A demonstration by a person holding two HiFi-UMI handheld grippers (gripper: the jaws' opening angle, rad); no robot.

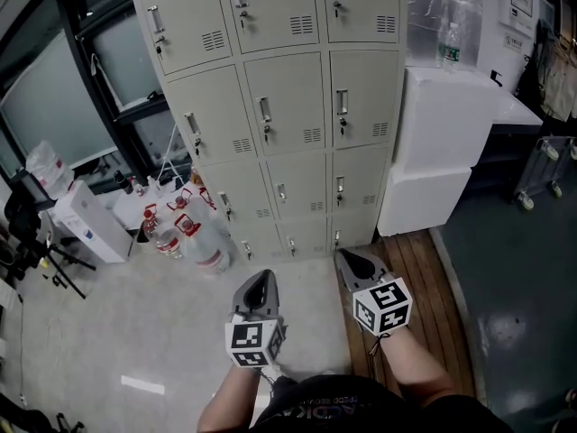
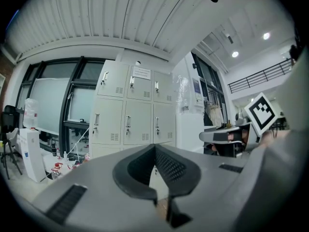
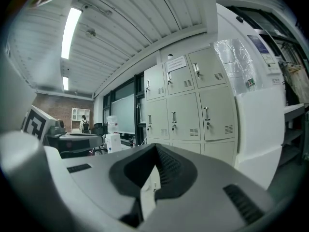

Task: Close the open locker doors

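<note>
Fingers [image 2: 170,166] together: left gripper [image 1: 263,278], right gripper [image 1: 348,259]; lockers [image 1: 270,106] notice [image 2: 141,72] illegible.

The top row of the lockers [image 1: 270,106] is cut off by the top edge of the head view. In the left gripper view, the left gripper [image 2: 155,148] covers the lowest locker doors. The right gripper [image 3: 154,148] does the same in its own view. The paper sign [image 2: 141,72] on a top door is too small to read. A far-off person [image 3: 85,124] is tiny and dim.
</note>
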